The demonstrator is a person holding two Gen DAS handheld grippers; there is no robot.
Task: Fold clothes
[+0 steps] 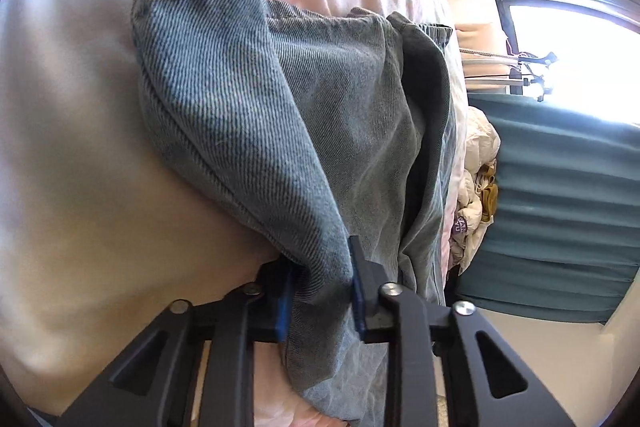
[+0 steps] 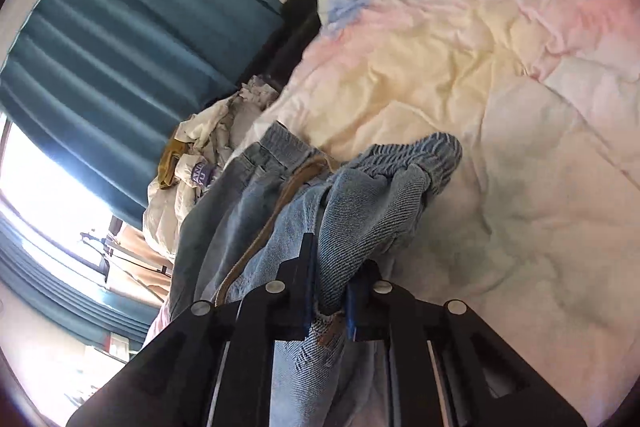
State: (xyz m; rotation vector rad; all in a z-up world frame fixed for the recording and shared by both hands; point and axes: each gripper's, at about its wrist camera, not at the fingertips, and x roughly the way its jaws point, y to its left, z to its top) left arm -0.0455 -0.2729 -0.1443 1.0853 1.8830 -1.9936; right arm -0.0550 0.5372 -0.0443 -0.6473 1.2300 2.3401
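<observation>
A pair of light blue denim jeans (image 1: 256,99) hangs bunched in front of a pastel bed quilt (image 1: 72,155). My left gripper (image 1: 320,283) is shut on a fold of the jeans, with denim pinched between its blue pads. In the right wrist view the jeans (image 2: 360,203) show their elastic waistband and a brown inner seam. My right gripper (image 2: 330,291) is shut on another bunch of the same denim. The jeans hang between both grippers above the quilt (image 2: 500,131).
A heap of crumpled cream and mustard clothes (image 2: 200,155) lies at the bed's edge; it also shows in the left wrist view (image 1: 478,179). Teal curtains (image 2: 132,27) and a bright window (image 1: 576,59) stand behind. A drying rack (image 1: 528,67) is by the window.
</observation>
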